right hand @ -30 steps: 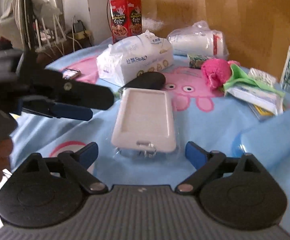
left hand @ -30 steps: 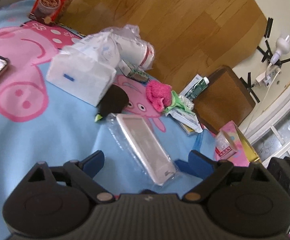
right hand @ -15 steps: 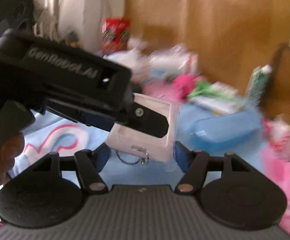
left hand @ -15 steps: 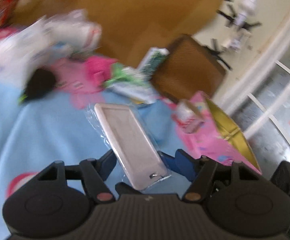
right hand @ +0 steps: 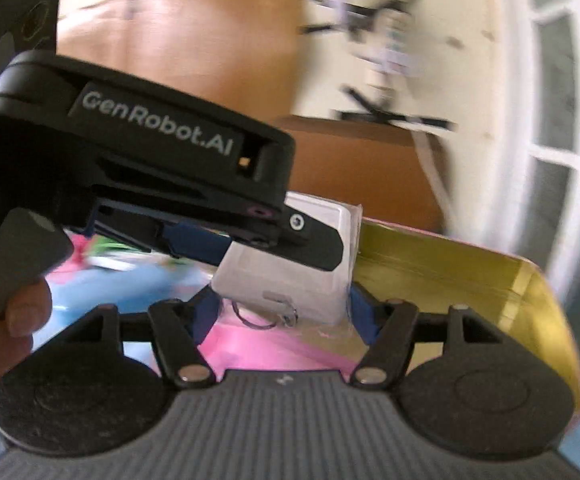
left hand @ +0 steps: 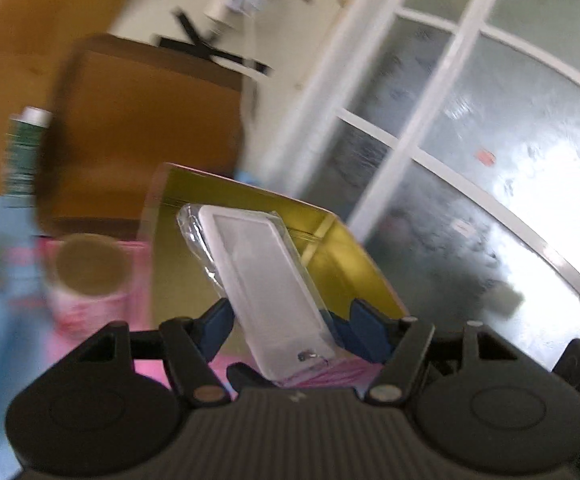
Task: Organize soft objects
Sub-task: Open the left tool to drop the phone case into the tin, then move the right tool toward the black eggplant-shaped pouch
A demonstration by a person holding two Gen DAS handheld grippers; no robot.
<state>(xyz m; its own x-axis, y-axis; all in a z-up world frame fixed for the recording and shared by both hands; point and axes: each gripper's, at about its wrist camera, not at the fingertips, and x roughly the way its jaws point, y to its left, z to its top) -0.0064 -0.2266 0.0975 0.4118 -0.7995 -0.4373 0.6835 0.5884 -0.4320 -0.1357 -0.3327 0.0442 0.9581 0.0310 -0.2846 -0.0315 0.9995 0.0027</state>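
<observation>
Both grippers clamped on the white case, held up over the gold box.

L gripper [left hand: 285, 322]: blue pads pinch the case [left hand: 267, 280] by its long sides; the case (in a clear wrapper, small metal ring at its near end) juts fwd and up from the jaws, tilted. R gripper [right hand: 281, 312]: pads hold the same case [right hand: 290, 276] at its near end, ring dangling just ahead of the body. Jaws on both closed in during the last sec and have held since. Gold box [left hand: 342, 248] lies open right beyond and under the case. Ahead-left of L gripper a pink cup [left hand: 87, 280], blurred. L gripper body crosses the R view above-left, over the case; a hand [right hand: 5, 328] grips its handle.
</observation>
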